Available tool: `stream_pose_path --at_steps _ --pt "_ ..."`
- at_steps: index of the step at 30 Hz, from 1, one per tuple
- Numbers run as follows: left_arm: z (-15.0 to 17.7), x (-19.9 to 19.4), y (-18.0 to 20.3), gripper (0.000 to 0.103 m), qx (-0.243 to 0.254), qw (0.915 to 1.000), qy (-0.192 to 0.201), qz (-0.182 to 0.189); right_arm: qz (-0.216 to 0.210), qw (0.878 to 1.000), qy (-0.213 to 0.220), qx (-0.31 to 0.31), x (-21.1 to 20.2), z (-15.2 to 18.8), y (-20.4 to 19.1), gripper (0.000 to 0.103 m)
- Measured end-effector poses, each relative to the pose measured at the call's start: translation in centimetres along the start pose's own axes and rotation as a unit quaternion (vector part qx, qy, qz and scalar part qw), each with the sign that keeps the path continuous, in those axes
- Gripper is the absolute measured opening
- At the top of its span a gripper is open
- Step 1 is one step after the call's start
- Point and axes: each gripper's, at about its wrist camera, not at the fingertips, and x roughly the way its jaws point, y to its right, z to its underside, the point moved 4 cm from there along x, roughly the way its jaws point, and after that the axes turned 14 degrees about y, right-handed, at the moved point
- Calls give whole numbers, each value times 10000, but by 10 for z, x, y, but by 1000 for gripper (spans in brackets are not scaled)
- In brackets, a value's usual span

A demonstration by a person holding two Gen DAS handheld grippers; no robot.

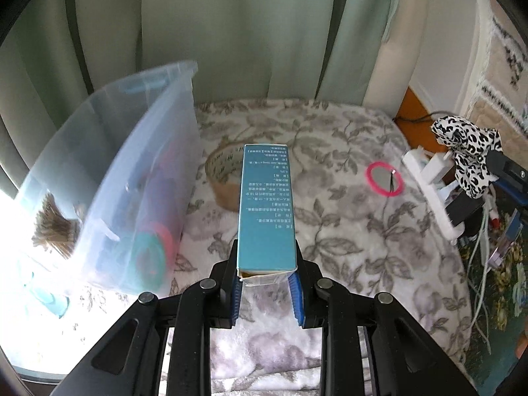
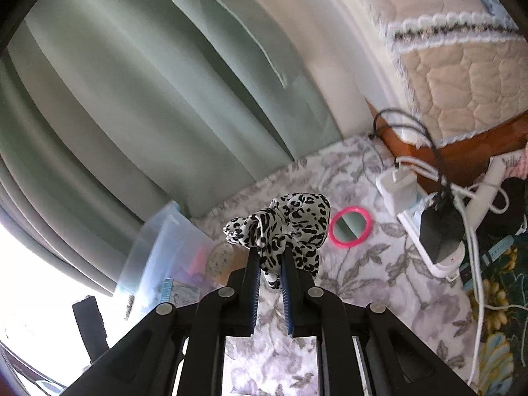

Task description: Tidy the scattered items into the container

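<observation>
My left gripper (image 1: 266,264) is shut on the near end of a long teal box (image 1: 265,204) that sticks out forward above the floral blanket. To its left stands the clear plastic container (image 1: 132,171), with coloured rings and other items inside. My right gripper (image 2: 270,257) is shut on a black-and-white leopard-print scrunchie (image 2: 290,224); the same scrunchie (image 1: 468,151) shows at the right edge of the left wrist view. A roll of tape (image 1: 224,175) lies behind the box, and a pink-rimmed round mirror (image 1: 384,178) (image 2: 350,227) lies on the blanket further right.
A white power strip (image 1: 432,191) (image 2: 425,231) with plugs, a black adapter and loose cables sits at the blanket's right edge. Green curtains (image 1: 231,33) hang behind. A quilted bed (image 2: 455,76) with a wooden base rises at the far right.
</observation>
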Motion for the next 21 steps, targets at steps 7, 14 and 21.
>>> stream_pose_path --at_steps 7,14,21 --pt "-31 -27 -9 26 -244 9987 408 196 -298 9990 301 -119 -20 -19 -27 13" --pt "-58 -57 -28 26 -489 9949 814 343 -656 9964 456 -297 -33 -30 -64 13" --pt "-73 -80 -54 26 -833 9894 1093 469 -865 9936 436 -582 -36 -31 -100 13"
